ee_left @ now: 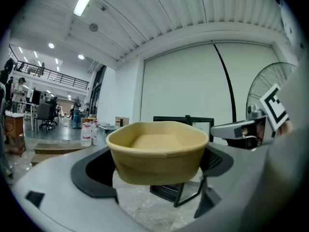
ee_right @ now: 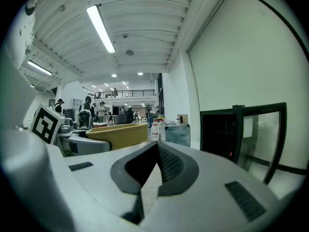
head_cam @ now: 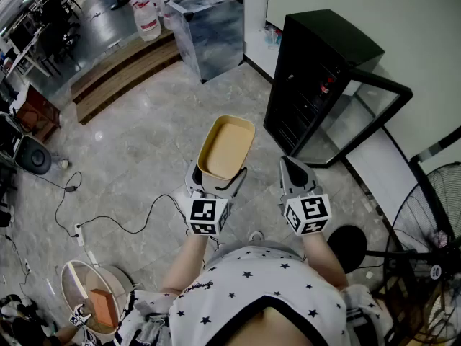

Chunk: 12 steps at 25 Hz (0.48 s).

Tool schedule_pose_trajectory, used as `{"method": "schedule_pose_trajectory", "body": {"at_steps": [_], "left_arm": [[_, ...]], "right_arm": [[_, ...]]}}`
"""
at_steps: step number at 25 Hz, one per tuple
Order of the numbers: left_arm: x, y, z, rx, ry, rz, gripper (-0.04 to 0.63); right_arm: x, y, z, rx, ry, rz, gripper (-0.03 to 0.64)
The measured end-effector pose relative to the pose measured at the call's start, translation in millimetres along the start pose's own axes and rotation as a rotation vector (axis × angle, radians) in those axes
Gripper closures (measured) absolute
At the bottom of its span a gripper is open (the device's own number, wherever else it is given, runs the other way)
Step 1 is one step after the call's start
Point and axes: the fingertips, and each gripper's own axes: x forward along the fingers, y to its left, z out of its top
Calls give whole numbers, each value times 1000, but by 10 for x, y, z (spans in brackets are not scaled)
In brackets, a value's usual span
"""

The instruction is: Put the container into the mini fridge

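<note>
The left gripper (head_cam: 216, 184), jaws wide, clamps the container (head_cam: 225, 146) in front of the mini fridge (head_cam: 317, 63). The right gripper (head_cam: 292, 170), jaws together and empty, is held level alongside, nearer that fridge.

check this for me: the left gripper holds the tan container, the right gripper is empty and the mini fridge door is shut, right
Not quite. The mini fridge door stands open, not shut, as the head view shows. The rest holds: the left gripper holds the tan container, and the right gripper is empty, its jaws together.
</note>
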Motion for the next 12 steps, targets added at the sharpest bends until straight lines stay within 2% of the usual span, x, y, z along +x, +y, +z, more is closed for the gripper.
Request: {"method": "schedule_pose_trajectory", "body": {"at_steps": [4, 12], "left_arm": [[-132, 9, -1, -1, 5, 4, 57], [-260, 24, 21, -23, -4, 36, 57]], "right_arm": [[-85, 99, 30, 13, -18, -16, 624], [-155, 185, 54, 7, -20, 7, 624]]}}
